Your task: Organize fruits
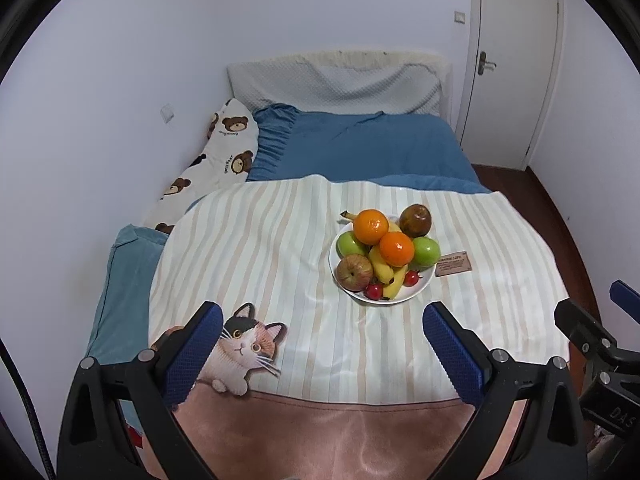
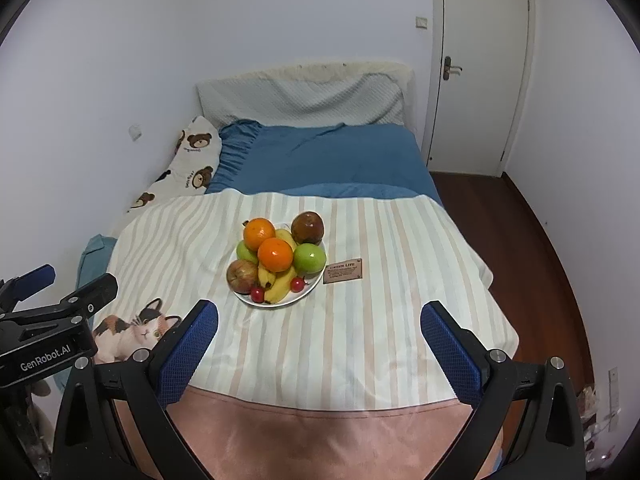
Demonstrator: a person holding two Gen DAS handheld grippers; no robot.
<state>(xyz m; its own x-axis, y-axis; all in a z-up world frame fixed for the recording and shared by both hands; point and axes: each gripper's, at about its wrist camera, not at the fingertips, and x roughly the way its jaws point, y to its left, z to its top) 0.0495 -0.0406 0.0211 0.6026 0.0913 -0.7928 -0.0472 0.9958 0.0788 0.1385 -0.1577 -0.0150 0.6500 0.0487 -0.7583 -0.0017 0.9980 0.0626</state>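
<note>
Fruit plate (image 1: 424,286) sits ahead, right of centre for left gripper (image 1: 322,322), left of centre for right gripper (image 2: 319,320); both fingers wide, empty.

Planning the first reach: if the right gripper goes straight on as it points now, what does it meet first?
Probably the striped blanket, just right of the fruit plate. The right gripper is open and empty; depth is unclear.

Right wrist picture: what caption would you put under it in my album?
Open right tongs wait above a striped blanket, facing a plate piled with fruit.
</note>
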